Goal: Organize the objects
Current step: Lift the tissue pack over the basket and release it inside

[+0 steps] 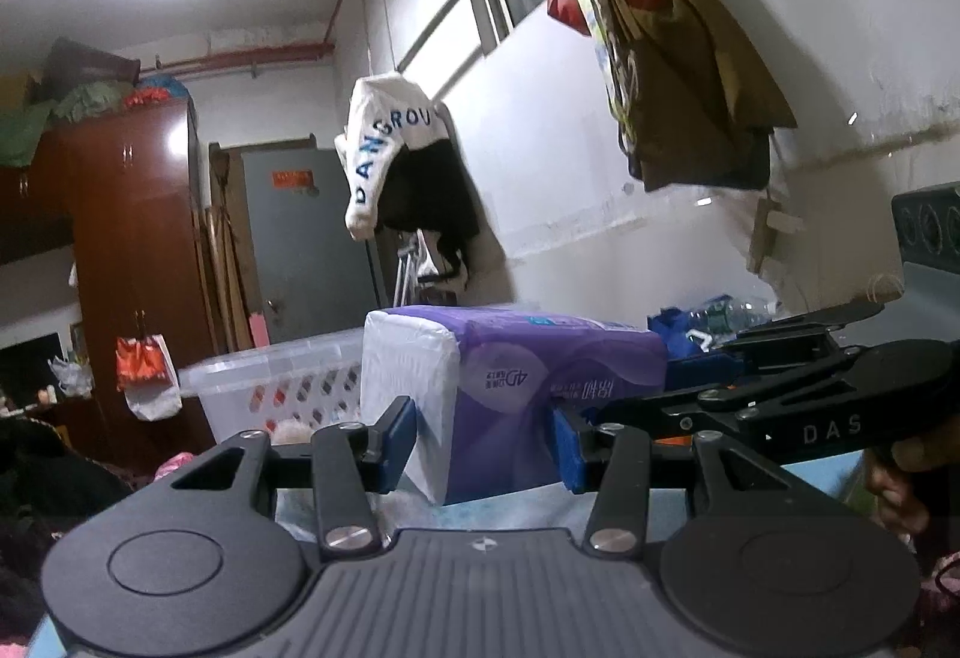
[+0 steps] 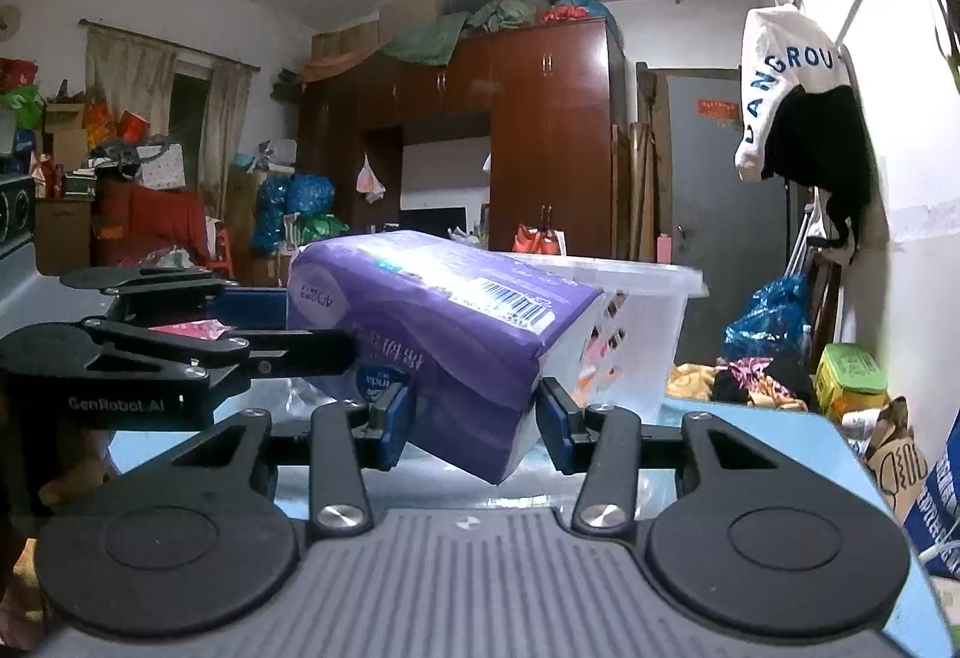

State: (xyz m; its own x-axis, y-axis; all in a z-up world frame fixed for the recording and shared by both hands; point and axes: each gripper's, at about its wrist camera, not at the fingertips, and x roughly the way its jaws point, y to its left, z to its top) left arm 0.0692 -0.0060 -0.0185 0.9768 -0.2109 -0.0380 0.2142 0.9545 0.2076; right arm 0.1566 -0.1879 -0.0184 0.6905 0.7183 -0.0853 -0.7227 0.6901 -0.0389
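Left wrist: both the left gripper (image 1: pixel 486 439) and right gripper (image 2: pixel 474 418) jaws pinch the tissue pack (image 1: pixel 516 388), airborne before the basket (image 1: pixel 282 382). Soft pack tilted; uneven release could drop it short.

The tissue pack (image 1: pixel 516 388) sits between the jaws of the left gripper (image 1: pixel 486 436), while the right gripper (image 1: pixel 750 388) reaches in from the right and meets the pack's far end; in the right wrist view the pack (image 2: pixel 444 346) lies tilted between the right gripper's (image 2: pixel 474 418) jaws, with the left gripper (image 2: pixel 198 352) coming in from the left. Behind the pack stands a storage bin (image 2: pixel 636 334) on the counter (image 2: pixel 750 454). Farther back a wardrobe (image 2: pixel 540 136) stands left of a door (image 2: pixel 720 166), and a garment (image 2: pixel 786 94) hangs on the right wall.
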